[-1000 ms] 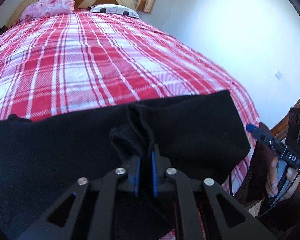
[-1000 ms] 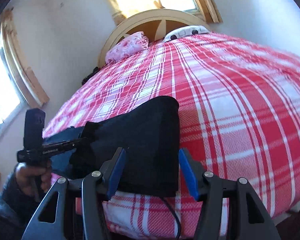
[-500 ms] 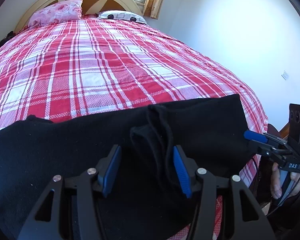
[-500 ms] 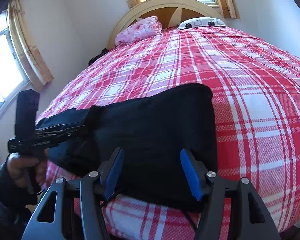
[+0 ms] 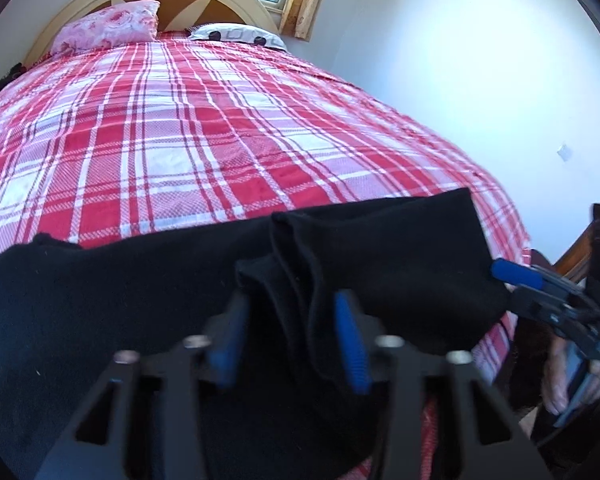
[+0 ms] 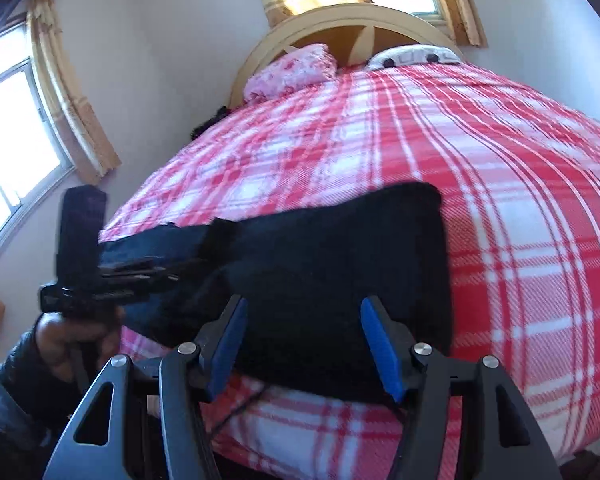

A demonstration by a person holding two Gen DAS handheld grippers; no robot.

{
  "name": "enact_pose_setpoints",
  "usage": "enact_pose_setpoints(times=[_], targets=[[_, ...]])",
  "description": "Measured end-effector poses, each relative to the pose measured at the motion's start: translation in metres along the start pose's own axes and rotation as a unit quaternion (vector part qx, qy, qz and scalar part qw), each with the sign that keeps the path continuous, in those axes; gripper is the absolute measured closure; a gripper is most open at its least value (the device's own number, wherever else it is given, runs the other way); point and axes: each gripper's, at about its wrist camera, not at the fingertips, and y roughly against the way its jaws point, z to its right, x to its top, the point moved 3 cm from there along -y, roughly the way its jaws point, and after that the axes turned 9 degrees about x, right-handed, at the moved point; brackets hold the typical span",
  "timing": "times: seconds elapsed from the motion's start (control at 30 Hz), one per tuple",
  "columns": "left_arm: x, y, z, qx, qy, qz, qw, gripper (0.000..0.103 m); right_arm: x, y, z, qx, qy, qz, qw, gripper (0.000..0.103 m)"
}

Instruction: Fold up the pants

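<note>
Now the left tongs [image 5: 290, 338] have let go of the bunched fold and are narrowing again around it, pads not visibly pressing: probably a regrip. The black fabric pants [image 5: 380, 248] lie at the foot of the red plaid bed [image 5: 180, 120]. Right tongs [image 6: 304, 340] wide apart, empty, over the pants.

The left gripper [image 5: 292, 340] is a black plastic frame with triangular cut-outs in its two arms. Each finger has a blue ribbed pad [image 5: 353, 346] on its inner side, and round silver screws [image 5: 392, 342] sit at the joints. The right gripper [image 6: 310, 346] has the same build: black frame, blue pads [image 6: 381, 350], silver screws [image 6: 420, 349]. The person's hand [image 6: 74, 338] comes out of a dark sleeve [image 6: 10, 380]. A thin black cable [image 6: 236, 410] hangs under the right gripper.
</note>
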Motion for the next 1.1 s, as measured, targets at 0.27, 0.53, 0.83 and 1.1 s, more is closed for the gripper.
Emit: enact_pose_setpoints(times=[0.27,0.53,0.83,1.1], targets=[[0.002,0.009,-0.001,0.017,-0.016,0.005,0.9997,0.091,0.004,-0.010,-0.021,0.011,0.027,-0.004,1.000,0.042],[-0.002,0.004,-0.003,0.025,-0.017,0.003,0.9995,0.083,-0.004,-0.031,0.007,-0.022,-0.010,-0.039,0.999,0.042],[-0.001,0.011,-0.008,0.035,-0.011,0.001,0.9993,0.045,0.015,-0.020,-0.003,-0.021,0.007,-0.013,1.000,0.042],[-0.006,0.071,-0.067,0.116,-0.010,0.046,0.9921,0.028,0.034,-0.047,0.030,-0.044,-0.033,-0.035,0.998,0.041]])
